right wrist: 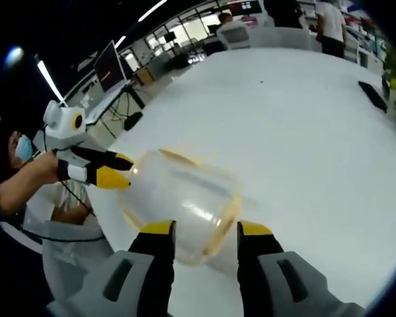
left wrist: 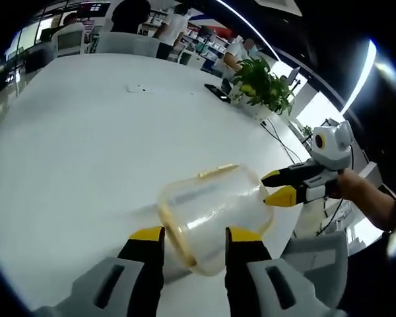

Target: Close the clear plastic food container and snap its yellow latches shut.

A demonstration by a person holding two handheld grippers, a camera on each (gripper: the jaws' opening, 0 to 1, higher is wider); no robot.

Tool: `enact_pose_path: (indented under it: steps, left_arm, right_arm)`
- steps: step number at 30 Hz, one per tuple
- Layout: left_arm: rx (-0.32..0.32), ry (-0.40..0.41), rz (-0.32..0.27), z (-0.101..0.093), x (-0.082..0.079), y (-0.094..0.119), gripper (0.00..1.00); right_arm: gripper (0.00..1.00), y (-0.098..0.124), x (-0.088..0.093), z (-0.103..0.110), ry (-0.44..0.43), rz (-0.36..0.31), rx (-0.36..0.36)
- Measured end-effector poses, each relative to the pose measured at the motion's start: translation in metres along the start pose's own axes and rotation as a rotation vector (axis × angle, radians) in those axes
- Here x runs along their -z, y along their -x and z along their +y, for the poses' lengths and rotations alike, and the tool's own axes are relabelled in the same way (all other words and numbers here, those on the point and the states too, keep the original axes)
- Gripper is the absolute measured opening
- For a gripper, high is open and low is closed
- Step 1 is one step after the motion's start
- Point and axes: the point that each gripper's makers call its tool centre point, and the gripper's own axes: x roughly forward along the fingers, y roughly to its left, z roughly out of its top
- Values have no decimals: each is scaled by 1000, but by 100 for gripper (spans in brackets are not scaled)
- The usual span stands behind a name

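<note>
white table [left wrist: 86, 132], potted plant [left wrist: 264, 82], ceiling lights [right wrist: 49, 79]

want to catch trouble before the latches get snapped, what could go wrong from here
The clear container sits near the white table's edge, so a push from the left gripper could slide it off. The right gripper meets it from the opposite side; uneven pressure between the two might tip or spin it. Its walls are blurred and see-through, so the yellow latches are hard to locate and a jaw could miss them.
</note>
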Motion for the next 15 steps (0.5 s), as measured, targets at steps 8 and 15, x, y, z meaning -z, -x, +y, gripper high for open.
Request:
enact_pose_path:
  steps: [8,15]
  left_arm:
    - [-7,-132,-11,-4,-11,10,28]
    - [42,-259,13,-21,-14,9,23]
  right_arm:
    - [29,5,-5,4,108,11,-40]
    - [25,9,-15,11,181,14,-87]
